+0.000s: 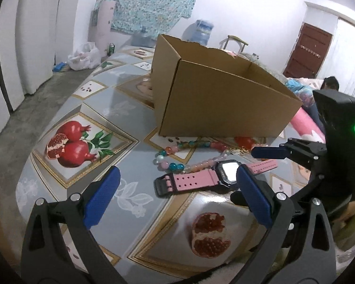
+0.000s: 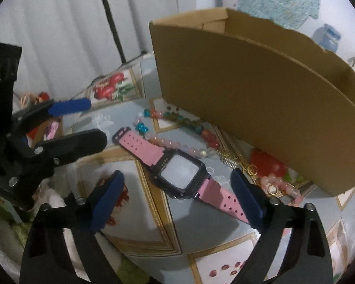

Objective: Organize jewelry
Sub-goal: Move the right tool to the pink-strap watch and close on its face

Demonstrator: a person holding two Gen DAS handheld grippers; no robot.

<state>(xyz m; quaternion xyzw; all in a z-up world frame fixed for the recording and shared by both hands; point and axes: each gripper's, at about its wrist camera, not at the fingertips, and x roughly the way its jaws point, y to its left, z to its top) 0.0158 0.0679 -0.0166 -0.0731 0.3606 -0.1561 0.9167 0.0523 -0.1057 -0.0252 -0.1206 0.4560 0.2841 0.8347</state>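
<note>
A pink-strapped watch (image 1: 201, 179) (image 2: 179, 172) with a black square case lies flat on the table, in front of an open cardboard box (image 1: 224, 108) (image 2: 248, 108). Between watch and box lies a string of coloured beads (image 1: 177, 151) (image 2: 177, 118). A pink bead bracelet (image 2: 281, 187) and a small gold coil (image 2: 229, 161) rest near the box's wall. My left gripper (image 1: 177, 196) is open, just short of the watch's buckle end. My right gripper (image 2: 177, 198) is open, its blue pads either side of the watch's lower strap without touching it. Nothing is held.
The table (image 1: 120, 108) wears a grey cloth printed with pomegranates. A pink roll (image 1: 305, 125) lies right of the box. Behind are water bottles (image 1: 202, 32), a plastic bag (image 1: 84, 56) on the floor, and a person (image 1: 330, 84) seated far right.
</note>
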